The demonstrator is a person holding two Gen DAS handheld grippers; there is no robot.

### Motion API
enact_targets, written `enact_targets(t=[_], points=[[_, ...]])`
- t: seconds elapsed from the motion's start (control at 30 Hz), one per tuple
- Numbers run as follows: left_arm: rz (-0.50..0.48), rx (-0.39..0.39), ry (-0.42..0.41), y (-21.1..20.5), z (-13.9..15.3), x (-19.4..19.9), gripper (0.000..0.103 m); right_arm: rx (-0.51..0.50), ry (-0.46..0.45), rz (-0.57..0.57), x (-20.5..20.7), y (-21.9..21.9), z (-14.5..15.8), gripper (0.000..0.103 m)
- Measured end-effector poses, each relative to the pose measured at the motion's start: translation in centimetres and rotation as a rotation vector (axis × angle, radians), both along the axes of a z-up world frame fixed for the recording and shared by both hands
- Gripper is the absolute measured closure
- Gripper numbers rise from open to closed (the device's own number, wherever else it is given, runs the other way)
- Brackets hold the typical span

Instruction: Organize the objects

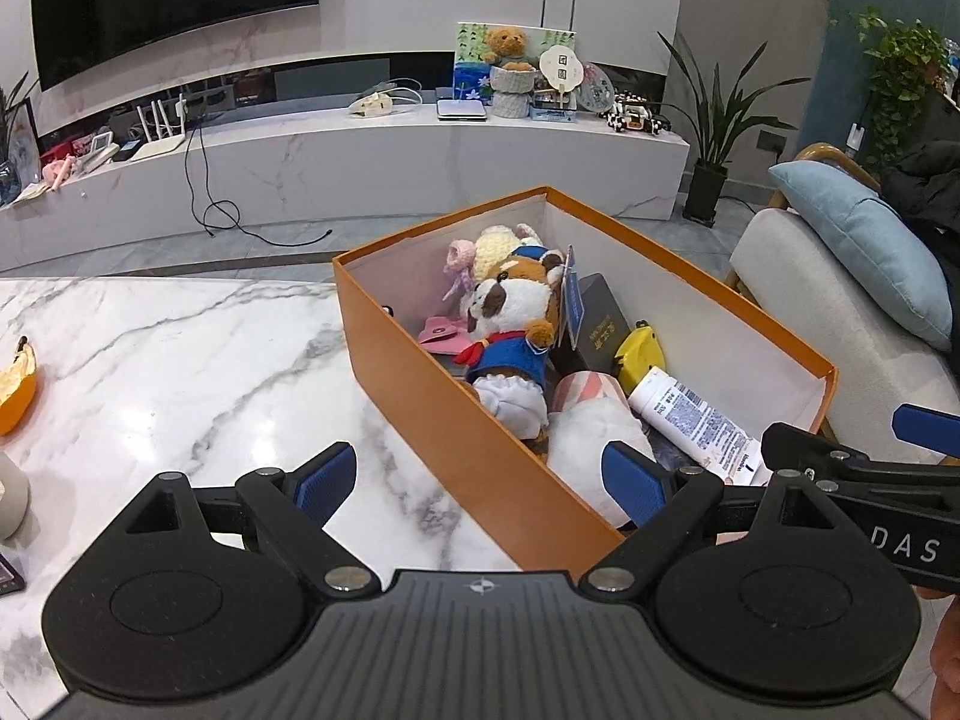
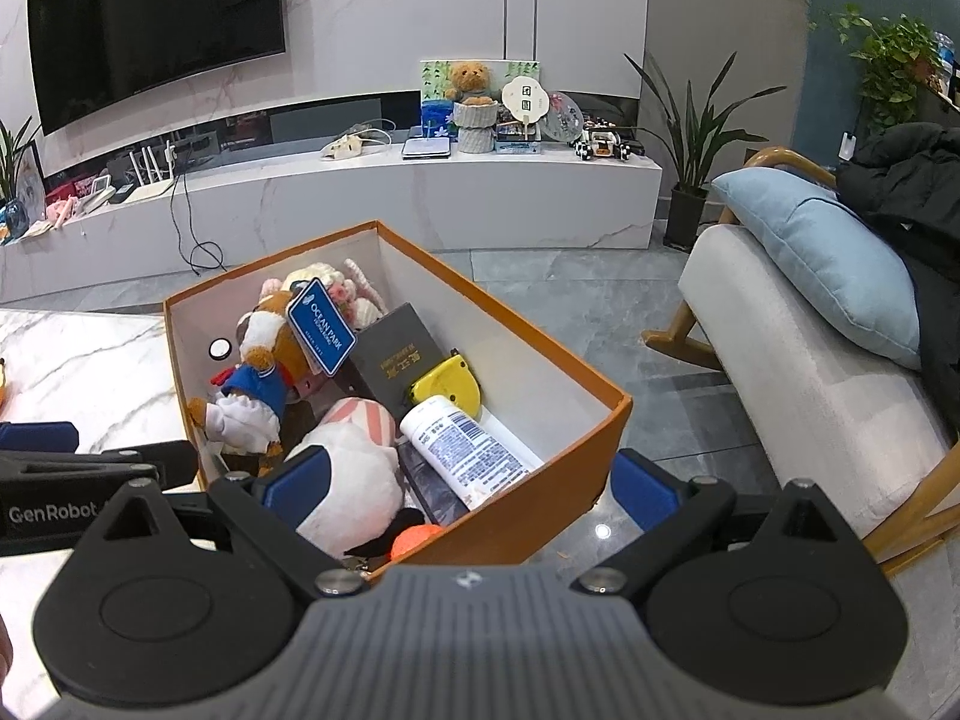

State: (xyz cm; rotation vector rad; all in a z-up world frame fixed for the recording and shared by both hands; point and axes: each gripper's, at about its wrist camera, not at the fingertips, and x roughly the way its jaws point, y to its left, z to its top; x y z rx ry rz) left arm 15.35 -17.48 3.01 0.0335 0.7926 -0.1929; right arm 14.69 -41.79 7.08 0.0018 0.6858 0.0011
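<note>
Both grippers, left gripper (image 1: 480, 480) and right gripper (image 2: 471, 483), jaws wide, empty.
Orange box (image 1: 432, 384) on marble table (image 1: 180, 360) holds plush toy (image 1: 510, 324).

You see an orange box (image 2: 540, 498) with white inner walls, a yellow tape measure (image 2: 450, 387), a blue-dressed brown-and-white plush (image 1: 510, 324), and a grey-veined white marble table (image 1: 180, 360).
</note>
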Motion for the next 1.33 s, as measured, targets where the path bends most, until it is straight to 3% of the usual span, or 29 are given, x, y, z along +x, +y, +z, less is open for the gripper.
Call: enact_targets(t=[1.33], points=[[0.006, 0.006, -0.029, 0.04, -0.16, -0.39, 0.0, -0.01, 0.003, -0.001, -0.15, 0.25, -0.22, 0.003]])
